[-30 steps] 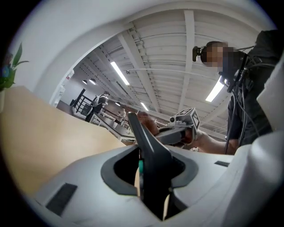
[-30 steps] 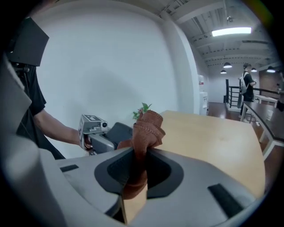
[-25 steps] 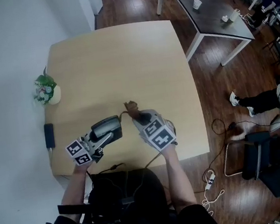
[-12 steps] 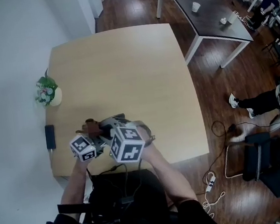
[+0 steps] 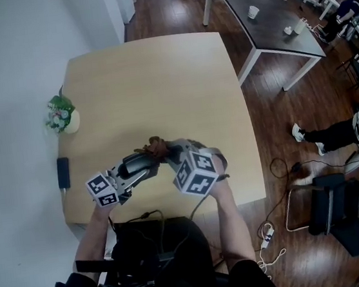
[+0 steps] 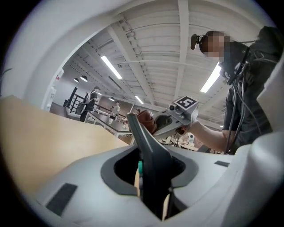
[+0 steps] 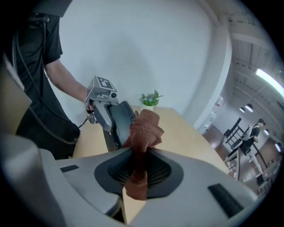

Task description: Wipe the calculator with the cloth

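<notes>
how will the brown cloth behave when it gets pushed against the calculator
Probably floppy: the cloth bunches above the right gripper and a tail hangs below its jaws. Its textured surface should drag on the calculator rather than slip.

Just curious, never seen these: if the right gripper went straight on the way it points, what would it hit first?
Likely the calculator held up by the left gripper; its cloth looks against it, though depth is unclear.

Honestly, no text, brand or number is readable anywhere here. Closest thing is the black-and-white square markers on the left cube (image 5: 101, 190) and right cube (image 5: 196, 173). They're just patterns.
</notes>
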`<state>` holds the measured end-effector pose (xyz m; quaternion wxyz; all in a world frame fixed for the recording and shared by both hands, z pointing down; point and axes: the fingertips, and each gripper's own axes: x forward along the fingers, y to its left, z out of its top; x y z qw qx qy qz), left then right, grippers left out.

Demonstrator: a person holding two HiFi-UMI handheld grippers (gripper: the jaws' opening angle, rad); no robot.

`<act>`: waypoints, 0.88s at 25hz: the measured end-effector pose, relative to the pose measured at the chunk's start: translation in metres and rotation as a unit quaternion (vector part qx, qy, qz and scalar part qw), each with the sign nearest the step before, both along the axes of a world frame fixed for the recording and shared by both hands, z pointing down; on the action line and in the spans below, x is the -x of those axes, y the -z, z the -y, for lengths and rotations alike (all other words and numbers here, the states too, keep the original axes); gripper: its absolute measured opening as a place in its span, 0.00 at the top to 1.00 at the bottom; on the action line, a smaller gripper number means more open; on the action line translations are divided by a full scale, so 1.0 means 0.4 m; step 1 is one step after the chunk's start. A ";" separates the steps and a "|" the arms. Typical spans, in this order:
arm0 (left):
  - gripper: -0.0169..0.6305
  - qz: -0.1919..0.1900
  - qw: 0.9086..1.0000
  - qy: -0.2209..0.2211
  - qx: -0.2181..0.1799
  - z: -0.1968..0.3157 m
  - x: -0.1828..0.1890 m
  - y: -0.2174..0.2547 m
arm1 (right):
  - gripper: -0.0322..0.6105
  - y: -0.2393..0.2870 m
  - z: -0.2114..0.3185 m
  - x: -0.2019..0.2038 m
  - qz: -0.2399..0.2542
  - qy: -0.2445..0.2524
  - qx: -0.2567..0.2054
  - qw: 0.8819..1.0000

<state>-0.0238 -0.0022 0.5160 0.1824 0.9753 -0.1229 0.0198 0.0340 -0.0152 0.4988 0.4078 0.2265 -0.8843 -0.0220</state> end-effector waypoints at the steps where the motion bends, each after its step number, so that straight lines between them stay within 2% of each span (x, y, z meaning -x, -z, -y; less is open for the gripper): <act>1: 0.76 0.001 1.000 -0.009 0.003 -0.002 -0.001 0.001 | 0.85 0.023 0.006 -0.009 -0.003 0.001 -0.022 1.000; 3: 0.76 0.008 1.000 -0.029 0.005 -0.005 -0.006 0.001 | 0.85 0.111 0.006 0.031 0.014 0.034 -0.088 0.995; 6: 0.76 0.026 0.998 -0.057 -0.002 -0.010 -0.037 0.011 | 0.85 0.217 -0.034 0.171 0.013 0.136 -0.189 0.972; 9: 0.76 0.034 0.997 -0.071 -0.012 -0.008 -0.073 0.045 | 0.84 0.190 -0.059 0.253 -0.062 0.208 -0.231 0.948; 11: 0.76 0.031 0.997 -0.061 -0.019 0.003 -0.072 0.064 | 0.84 0.146 -0.053 0.243 -0.105 0.217 -0.230 0.943; 15: 0.76 0.025 0.999 -0.040 -0.026 0.027 -0.051 0.104 | 0.84 0.107 -0.043 0.160 -0.115 0.192 -0.197 0.955; 19: 0.76 0.028 0.999 -0.037 -0.028 0.025 -0.051 0.113 | 0.84 0.068 -0.030 0.063 -0.112 0.154 -0.162 0.968; 22: 0.76 0.010 0.999 -0.035 -0.016 0.024 -0.062 0.116 | 0.84 0.030 -0.019 -0.014 -0.113 0.120 -0.140 0.976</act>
